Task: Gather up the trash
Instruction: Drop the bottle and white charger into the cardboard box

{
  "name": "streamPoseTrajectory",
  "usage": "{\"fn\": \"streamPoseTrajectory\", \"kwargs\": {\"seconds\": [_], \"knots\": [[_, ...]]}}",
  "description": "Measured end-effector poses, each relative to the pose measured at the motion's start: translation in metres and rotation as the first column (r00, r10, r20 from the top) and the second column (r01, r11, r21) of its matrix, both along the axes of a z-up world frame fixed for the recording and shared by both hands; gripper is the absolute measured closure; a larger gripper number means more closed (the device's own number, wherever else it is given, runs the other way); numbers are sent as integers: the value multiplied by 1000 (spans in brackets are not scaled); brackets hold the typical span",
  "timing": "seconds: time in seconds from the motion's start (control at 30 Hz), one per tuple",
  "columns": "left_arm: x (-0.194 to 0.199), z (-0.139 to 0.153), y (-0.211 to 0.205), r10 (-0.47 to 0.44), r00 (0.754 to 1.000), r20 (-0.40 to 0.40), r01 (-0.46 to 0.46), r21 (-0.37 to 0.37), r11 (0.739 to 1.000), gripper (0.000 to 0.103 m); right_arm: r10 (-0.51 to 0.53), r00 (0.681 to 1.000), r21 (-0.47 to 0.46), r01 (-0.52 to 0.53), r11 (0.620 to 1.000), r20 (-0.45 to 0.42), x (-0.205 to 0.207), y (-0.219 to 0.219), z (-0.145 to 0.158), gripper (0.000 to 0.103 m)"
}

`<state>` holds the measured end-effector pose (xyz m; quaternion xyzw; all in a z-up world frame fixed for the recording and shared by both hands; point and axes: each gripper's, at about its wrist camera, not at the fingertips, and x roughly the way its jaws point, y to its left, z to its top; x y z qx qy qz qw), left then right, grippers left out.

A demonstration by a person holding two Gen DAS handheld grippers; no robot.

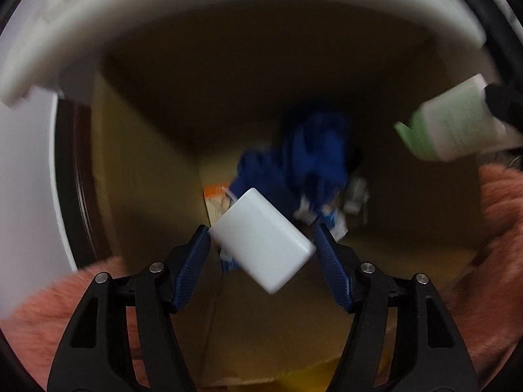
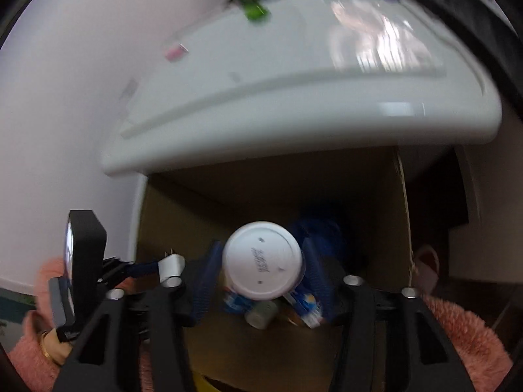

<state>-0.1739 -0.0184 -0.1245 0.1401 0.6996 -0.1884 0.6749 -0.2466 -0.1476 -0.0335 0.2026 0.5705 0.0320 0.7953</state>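
My left gripper (image 1: 261, 245) is shut on a white rectangular plug adapter (image 1: 263, 240), held tilted over an open cardboard box (image 1: 137, 176). Blue crumpled trash (image 1: 304, 160) lies at the bottom of the box. My right gripper (image 2: 260, 269) is shut on a white bottle (image 2: 263, 259), seen bottom-on, above the same box (image 2: 183, 215). That bottle also shows at the right of the left wrist view (image 1: 457, 121), white with a green label. The left gripper with the adapter (image 2: 170, 266) shows at the left of the right wrist view.
A white table edge (image 2: 294, 111) overhangs the box, with small coloured items (image 2: 256, 11) on top. More trash, a small can (image 2: 263, 313) and wrappers (image 2: 307, 307), lies in the box. Pink fuzzy sleeves (image 1: 497, 228) flank both views. A white wall (image 2: 65, 98) is left.
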Motion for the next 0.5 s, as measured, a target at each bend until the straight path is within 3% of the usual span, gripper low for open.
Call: {"fn": "streamPoseTrajectory", "kwargs": {"seconds": [0.1, 0.2, 0.4, 0.5], "knots": [[-2, -16, -4, -15, 999, -40, 17, 45, 999, 32, -17, 999, -109, 12, 994, -49, -4, -1, -16, 28], [-4, -9, -7, -18, 1000, -6, 18, 52, 998, 29, -26, 999, -158, 19, 987, -44, -6, -2, -15, 25], [16, 38, 11, 85, 987, 137, -79, -48, 996, 26, -35, 999, -180, 33, 983, -8, -6, -2, -7, 25], [35, 74, 22, 164, 958, 237, -138, -121, 983, 22, -34, 999, -202, 36, 979, 16, -2, -5, 0, 25]]}}
